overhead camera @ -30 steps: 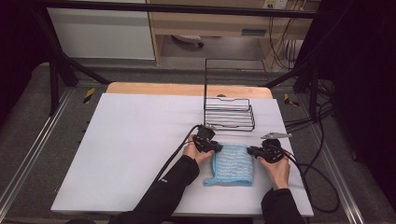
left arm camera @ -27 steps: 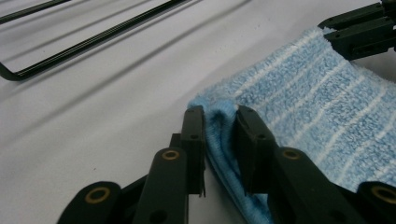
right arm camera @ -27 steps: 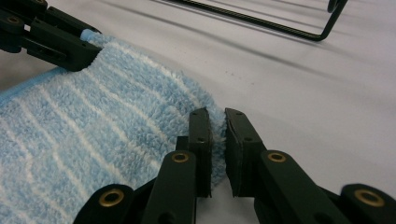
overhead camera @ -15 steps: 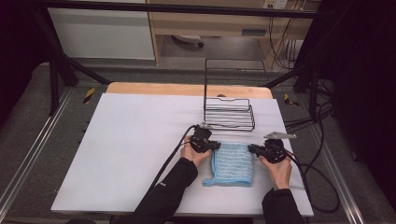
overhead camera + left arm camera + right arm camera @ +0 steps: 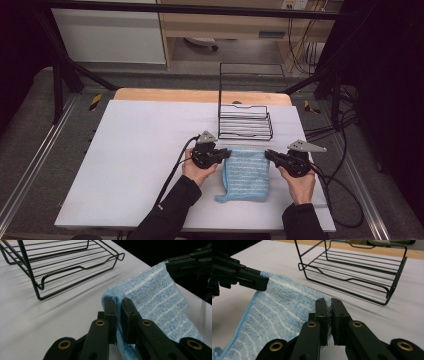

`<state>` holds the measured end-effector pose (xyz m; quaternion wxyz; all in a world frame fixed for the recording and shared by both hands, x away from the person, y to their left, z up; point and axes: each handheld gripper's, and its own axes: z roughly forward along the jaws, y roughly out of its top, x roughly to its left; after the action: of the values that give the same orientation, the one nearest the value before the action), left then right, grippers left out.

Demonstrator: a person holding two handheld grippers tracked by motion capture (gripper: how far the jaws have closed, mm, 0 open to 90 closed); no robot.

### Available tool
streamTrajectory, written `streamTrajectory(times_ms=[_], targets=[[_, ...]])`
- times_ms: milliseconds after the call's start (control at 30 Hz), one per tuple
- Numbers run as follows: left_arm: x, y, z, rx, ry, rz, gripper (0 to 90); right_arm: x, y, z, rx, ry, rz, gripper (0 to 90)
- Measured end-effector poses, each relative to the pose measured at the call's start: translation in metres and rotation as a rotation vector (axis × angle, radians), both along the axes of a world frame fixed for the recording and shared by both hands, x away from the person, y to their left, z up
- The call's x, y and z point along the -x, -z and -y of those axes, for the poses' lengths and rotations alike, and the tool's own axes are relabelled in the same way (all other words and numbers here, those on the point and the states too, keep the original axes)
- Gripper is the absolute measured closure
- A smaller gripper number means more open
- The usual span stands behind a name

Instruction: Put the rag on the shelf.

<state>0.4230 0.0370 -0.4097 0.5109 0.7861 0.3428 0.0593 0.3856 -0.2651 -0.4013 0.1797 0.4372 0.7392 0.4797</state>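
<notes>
Towel (image 5: 246,172) pinched at both far corners, stretched between two tools, in front of the wire rack.

Towel of soft blue terry with thin white stripes, its far edge lifted off the white bench (image 5: 125,165) and its near end trailing toward the person; the long axis runs from the rack toward the person. The left tool (image 5: 119,305) is clamped on the left far corner, its jaws having just closed on the cloth; the right tool (image 5: 329,305) is pressed together on the right far corner. The black wire rack (image 5: 246,127) stands just beyond the taut edge, slightly nearer the left hand (image 5: 199,172), so I judge it the likely place for the towel.
</notes>
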Motion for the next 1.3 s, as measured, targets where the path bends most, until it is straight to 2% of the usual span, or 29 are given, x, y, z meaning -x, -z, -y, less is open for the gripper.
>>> streamTrajectory(times_ms=[433,500,933,1300], targets=[[0.019,-0.023,-0.010,0.038,-0.018,0.089,84.3,0.013,-0.022,-0.005,-0.033,-0.016,0.086,85.5],[0.019,-0.026,-0.010,0.034,-0.022,0.106,84.2,0.013,-0.026,-0.006,-0.035,-0.016,0.100,85.6],[0.020,-0.057,-0.018,0.075,-0.044,0.189,84.2,0.020,-0.056,-0.015,-0.046,-0.005,0.204,85.8],[0.019,-0.087,-0.018,0.105,-0.061,0.265,84.2,0.023,-0.082,-0.017,-0.077,0.023,0.295,85.9]])
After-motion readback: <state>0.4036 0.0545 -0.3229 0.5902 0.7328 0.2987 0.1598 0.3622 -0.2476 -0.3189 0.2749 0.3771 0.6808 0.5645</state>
